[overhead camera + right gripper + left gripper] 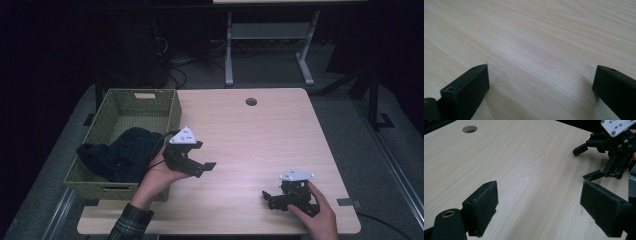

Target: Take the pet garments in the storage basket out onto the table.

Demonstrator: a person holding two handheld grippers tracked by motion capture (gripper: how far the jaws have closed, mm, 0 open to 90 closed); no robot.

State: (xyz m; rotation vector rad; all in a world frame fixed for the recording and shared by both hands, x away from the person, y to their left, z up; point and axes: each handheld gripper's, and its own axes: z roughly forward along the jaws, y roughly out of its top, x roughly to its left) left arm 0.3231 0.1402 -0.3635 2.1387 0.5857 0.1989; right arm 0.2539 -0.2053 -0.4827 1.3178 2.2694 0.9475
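A woven green basket (98, 189) stands at the table's left edge with a dark cloth (122, 152) bundled inside, part of it draped over the left rim. My left gripper (205, 169) hovers just right of the basket, pointing right, open and holding nothing. In the left gripper view its jaws (539, 195) stand wide apart over bare wood. My right gripper (267, 199) rests low near the table's front right, pointing left, open. It appears again in the left gripper view, right gripper (584, 163) at the upper right. In the right gripper view the right gripper (541, 75) frames bare tabletop.
The light wooden table (260, 135) has a round cable hole (251, 102) near its far edge, the same hole (469, 129) appearing in the left gripper view. Behind the table stand a desk frame (229, 50) and cables on a dark floor.
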